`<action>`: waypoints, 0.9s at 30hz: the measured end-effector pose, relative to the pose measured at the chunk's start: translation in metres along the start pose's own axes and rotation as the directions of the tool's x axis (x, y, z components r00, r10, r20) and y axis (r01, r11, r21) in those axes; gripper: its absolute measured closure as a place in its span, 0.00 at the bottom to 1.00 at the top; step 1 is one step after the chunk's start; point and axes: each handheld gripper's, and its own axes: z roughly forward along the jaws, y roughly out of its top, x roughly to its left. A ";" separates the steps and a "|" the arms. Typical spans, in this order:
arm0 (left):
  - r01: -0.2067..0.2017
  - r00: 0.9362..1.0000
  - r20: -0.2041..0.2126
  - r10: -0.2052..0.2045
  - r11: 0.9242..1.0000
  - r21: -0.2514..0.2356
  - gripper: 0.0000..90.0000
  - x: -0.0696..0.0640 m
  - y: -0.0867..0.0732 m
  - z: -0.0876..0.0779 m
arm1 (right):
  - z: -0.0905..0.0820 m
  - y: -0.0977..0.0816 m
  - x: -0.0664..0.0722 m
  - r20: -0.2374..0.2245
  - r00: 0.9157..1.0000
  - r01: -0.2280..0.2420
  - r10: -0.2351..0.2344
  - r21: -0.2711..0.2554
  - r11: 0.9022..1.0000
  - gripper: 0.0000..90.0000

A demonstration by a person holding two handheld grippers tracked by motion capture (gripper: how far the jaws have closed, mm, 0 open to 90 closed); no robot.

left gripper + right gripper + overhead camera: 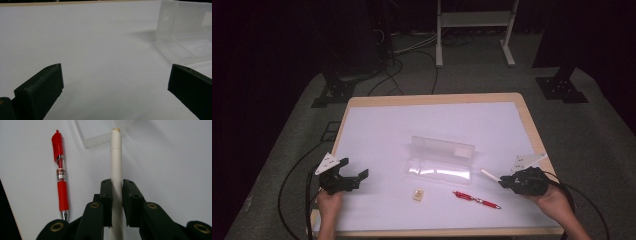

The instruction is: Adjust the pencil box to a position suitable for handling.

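Note:
A clear plastic pencil case (441,161) lies open in the middle of the white mat, its lid standing up; it appears again at the upper right (185,32) in the left gripper view. My right gripper (504,182) is shut on a white pen (490,175) that sticks out toward the case; its jaws clamp the barrel (116,157) in the right gripper view. A red pen (476,199) lies flat on the mat beside it (60,177). My left gripper (354,174) stands open near the left front, nothing between its jaws (115,82).
A small tan eraser (417,194) lies in front of the case. The white mat (412,125) covers a wooden table (532,125). Cables trail off both grippers toward the floor. Stands and a white frame (474,30) sit beyond the table.

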 end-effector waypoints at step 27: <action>0.004 1.000 -0.002 -0.004 1.000 0.000 0.00 0.000 0.000 0.000 | -0.005 0.039 0.010 -0.030 0.997 0.068 -0.069 -0.044 0.997 0.87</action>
